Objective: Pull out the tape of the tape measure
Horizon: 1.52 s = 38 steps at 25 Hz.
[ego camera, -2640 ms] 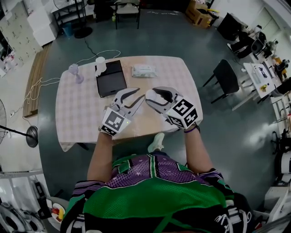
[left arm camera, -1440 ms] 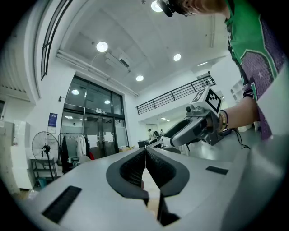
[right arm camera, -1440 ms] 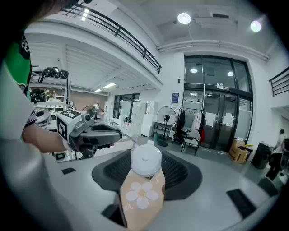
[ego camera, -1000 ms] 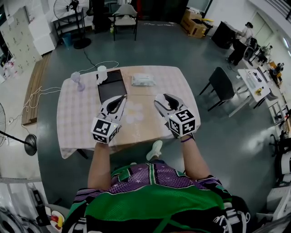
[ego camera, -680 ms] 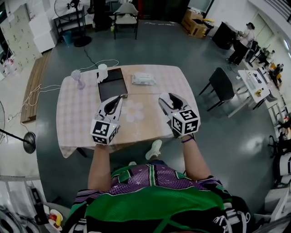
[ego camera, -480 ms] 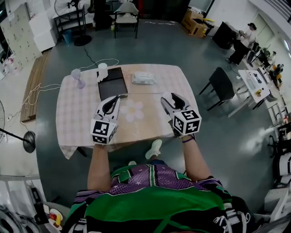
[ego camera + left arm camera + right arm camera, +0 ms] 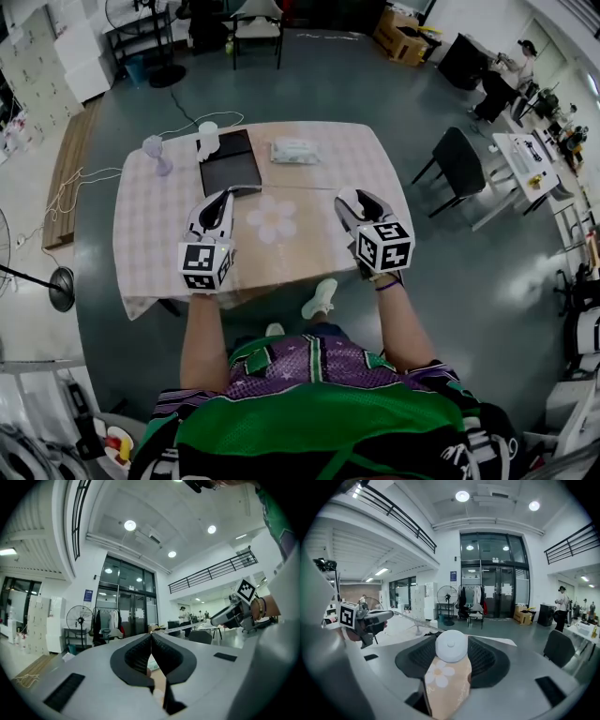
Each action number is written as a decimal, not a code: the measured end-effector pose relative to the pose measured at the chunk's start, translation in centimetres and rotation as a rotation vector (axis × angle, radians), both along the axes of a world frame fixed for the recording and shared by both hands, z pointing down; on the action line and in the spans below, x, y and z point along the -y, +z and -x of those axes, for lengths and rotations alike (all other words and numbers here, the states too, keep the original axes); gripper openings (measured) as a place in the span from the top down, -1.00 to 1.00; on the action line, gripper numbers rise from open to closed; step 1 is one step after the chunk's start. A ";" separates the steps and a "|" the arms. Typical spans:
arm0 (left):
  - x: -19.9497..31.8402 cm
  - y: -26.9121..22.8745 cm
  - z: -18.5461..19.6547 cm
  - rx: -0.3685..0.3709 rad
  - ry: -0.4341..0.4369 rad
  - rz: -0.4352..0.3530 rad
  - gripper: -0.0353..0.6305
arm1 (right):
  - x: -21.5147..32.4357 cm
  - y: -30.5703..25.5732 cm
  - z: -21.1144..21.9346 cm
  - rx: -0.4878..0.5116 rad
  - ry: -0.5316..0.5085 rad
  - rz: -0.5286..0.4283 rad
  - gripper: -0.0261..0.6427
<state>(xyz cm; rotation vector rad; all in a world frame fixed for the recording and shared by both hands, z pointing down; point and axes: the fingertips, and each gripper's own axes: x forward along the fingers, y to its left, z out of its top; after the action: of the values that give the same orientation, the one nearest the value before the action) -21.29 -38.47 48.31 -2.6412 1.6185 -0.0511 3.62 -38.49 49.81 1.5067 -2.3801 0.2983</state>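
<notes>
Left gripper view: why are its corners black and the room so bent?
Left gripper view: a wide-angle lens leaves a black ring round the picture and bows the railing; the ceiling lamps flare white. Right gripper view: the same dark corners. Head view: the edges of the table curve likewise.

The desk (image 7: 150, 234) is covered in pale pink check, with a white flower (image 7: 272, 217) at its middle. A black tablet (image 7: 230, 161) and a lilac glass (image 7: 155, 150) are seen on the desk. The tape measure (image 7: 451, 645) is white. Black-and-white markers are carried by the left gripper (image 7: 228, 193) and the right gripper (image 7: 349, 199).
</notes>
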 end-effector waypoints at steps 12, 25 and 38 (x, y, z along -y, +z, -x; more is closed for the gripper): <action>1.2 0.9 2.0 -0.026 -0.067 0.016 0.82 | 1.5 1.3 -1.3 -0.018 0.035 0.026 0.26; 2.7 4.1 1.9 -0.027 -0.084 0.077 0.82 | 3.8 4.6 -0.1 -0.031 -0.027 0.100 0.26; 4.9 14.3 3.4 0.077 -0.152 0.282 0.81 | 8.5 15.0 1.6 -0.073 -0.162 0.290 0.26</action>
<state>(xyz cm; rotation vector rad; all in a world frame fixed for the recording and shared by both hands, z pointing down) -24.67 -43.40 62.58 -2.6608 1.9087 -0.4100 2.07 -47.00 64.77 1.1686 -2.2677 0.5156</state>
